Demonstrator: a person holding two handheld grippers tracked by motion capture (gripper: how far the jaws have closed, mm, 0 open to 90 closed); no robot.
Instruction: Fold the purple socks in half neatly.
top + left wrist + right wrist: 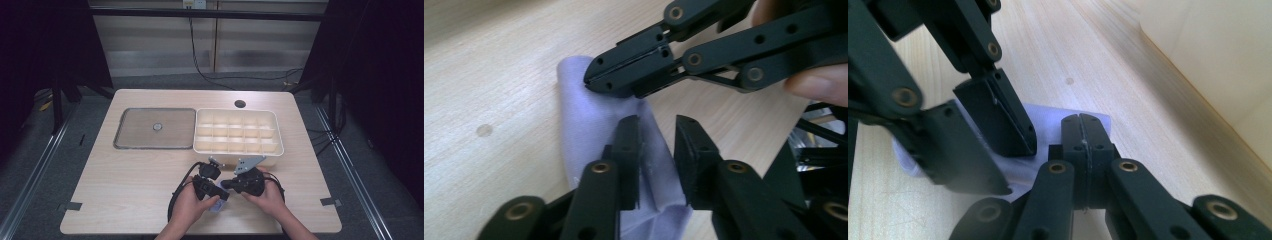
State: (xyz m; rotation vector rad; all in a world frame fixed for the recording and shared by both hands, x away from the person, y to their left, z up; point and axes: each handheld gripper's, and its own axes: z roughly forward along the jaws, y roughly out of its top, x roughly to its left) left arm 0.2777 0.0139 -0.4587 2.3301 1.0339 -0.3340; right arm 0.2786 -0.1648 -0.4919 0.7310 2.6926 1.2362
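- The left tongs [658, 135] stand slightly apart, poised over a small piece of pale lilac cloth [589, 120] lying on the desk [484, 60]; the cloth lies under and between the two jaws, and the pads do not press on it.
- The right tongs [1081, 131] are pressed together, jaw against jaw, their tips resting on the edge of the cloth [1048, 116]; whether a fold of fabric is pinched between them cannot be told.
- In the left gripper view the closed right tongs [591, 80] come in from the upper right and touch the cloth near its far end.
- From the high view both hands meet at the near middle of the desk [125, 190], the left tongs [222, 196] and right tongs [226, 184] close to each other, the cloth [217, 206] peeking out just beneath them.
- The cloth looks folded or rolled, with a crease running along its length.
- Behind the hands sits a white compartment box [237, 131], just beside it a flat grey tray [150, 129] with a small round object [157, 127] at its middle.
- A round cable hole [240, 104] shows in the desk beyond the box.
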